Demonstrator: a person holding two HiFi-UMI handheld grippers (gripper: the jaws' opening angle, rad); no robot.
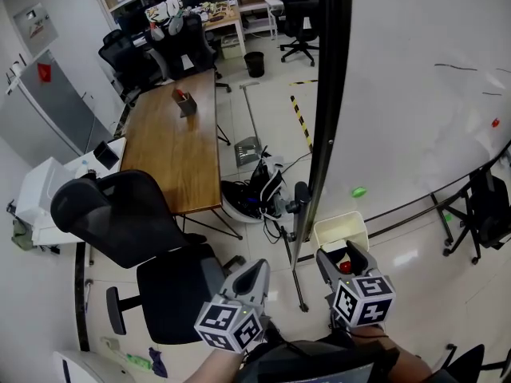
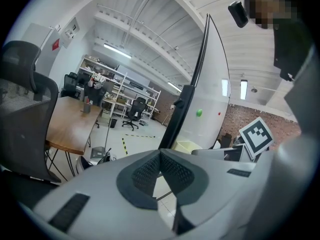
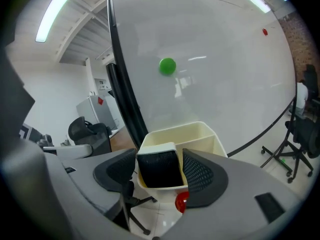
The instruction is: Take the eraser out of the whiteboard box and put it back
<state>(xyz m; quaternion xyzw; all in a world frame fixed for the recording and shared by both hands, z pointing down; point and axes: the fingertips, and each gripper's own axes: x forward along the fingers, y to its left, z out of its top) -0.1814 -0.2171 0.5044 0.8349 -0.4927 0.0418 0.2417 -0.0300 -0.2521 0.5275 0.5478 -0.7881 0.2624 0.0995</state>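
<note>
The eraser (image 3: pixel 159 166), white-backed with black felt, stands upright in the near end of the cream whiteboard box (image 3: pixel 205 134). That box (image 1: pixel 329 231) hangs at the foot of the whiteboard (image 1: pixel 415 94). My right gripper (image 1: pixel 345 255) is open at the box's near edge. In the right gripper view its pads (image 3: pixel 200 173) flank the eraser, with a thin gap on the right side. A small red round thing (image 1: pixel 345 266) shows just below the jaws. My left gripper (image 1: pixel 257 268) hangs to the left of the box, shut on nothing, pads (image 2: pixel 172 171) pressed together.
The whiteboard's black frame post (image 1: pixel 327 94) rises just left of the box. A green magnet (image 1: pixel 358 191) sticks to the board above it. A black office chair (image 1: pixel 120 214) and a wooden table (image 1: pixel 176 134) stand to the left, with cables and gear (image 1: pixel 251 194) on the floor.
</note>
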